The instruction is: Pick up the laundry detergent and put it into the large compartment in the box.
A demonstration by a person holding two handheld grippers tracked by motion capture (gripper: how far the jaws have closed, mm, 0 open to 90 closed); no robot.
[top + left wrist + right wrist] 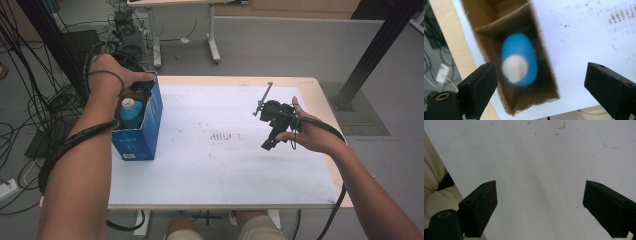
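A blue bottle (pixel 131 114) with a white cap stands upright inside an open blue cardboard box (pixel 142 142) at the table's left edge. My left gripper (pixel 143 86) hovers just over the box's far end, largely covered by the hand. In the left gripper view the bottle (pixel 521 47) and the brown inside of the box (pixel 499 15) lie below, blurred, and the left gripper (pixel 540 67) is open with its jaws wide and above the bottle, not touching it. My right gripper (pixel 268 144) hangs above the right half of the table, open (pixel 540 195) with nothing between its jaws.
A white sheet (pixel 225 165) with faint marks covers most of the wooden table. Cables and equipment (pixel 30 100) crowd the floor to the left. A black post (pixel 375 50) stands at the far right, and another table's legs (pixel 212 45) are behind.
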